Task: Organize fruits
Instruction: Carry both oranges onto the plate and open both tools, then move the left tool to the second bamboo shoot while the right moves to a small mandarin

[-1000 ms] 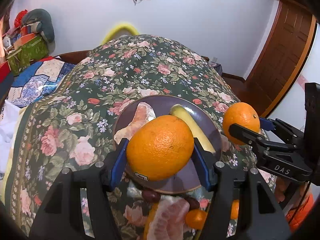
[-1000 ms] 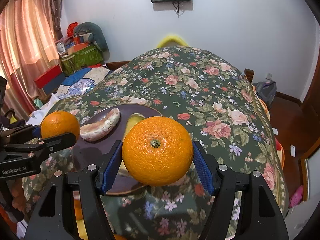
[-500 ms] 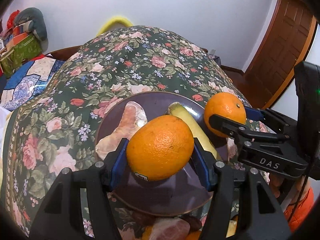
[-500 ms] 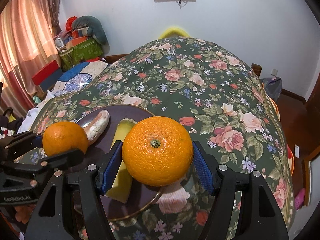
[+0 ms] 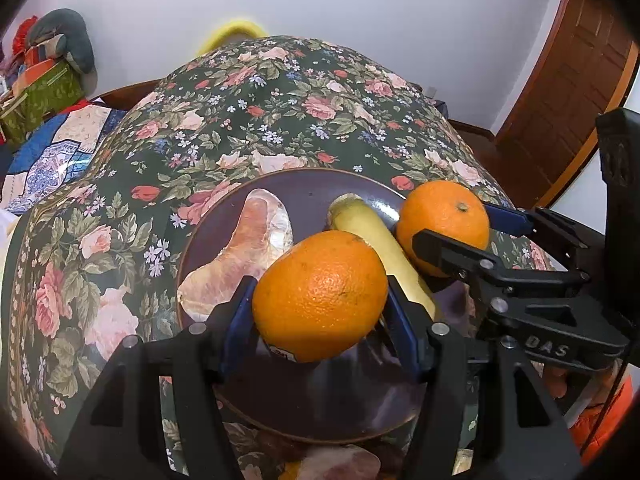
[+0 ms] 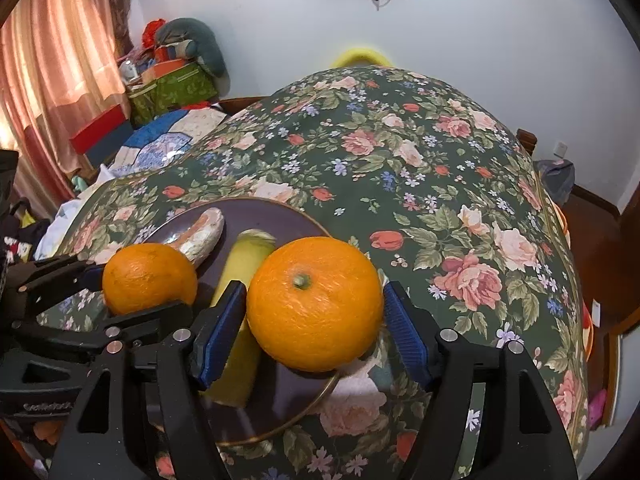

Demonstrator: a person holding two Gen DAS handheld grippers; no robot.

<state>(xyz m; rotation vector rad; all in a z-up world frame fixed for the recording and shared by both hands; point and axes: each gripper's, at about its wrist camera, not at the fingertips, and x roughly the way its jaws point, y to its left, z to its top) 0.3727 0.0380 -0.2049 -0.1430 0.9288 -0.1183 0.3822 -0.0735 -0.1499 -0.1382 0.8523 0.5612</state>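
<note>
Both jaws are clamped, left gripper (image 5: 320,312) and right gripper (image 6: 314,320) each holding a round orange above the dark purple plate (image 5: 320,188).

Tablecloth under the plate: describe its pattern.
The tablecloth is dark green with pink and red roses, small white and blue flowers and leaves. It shows best in the right wrist view.
</note>
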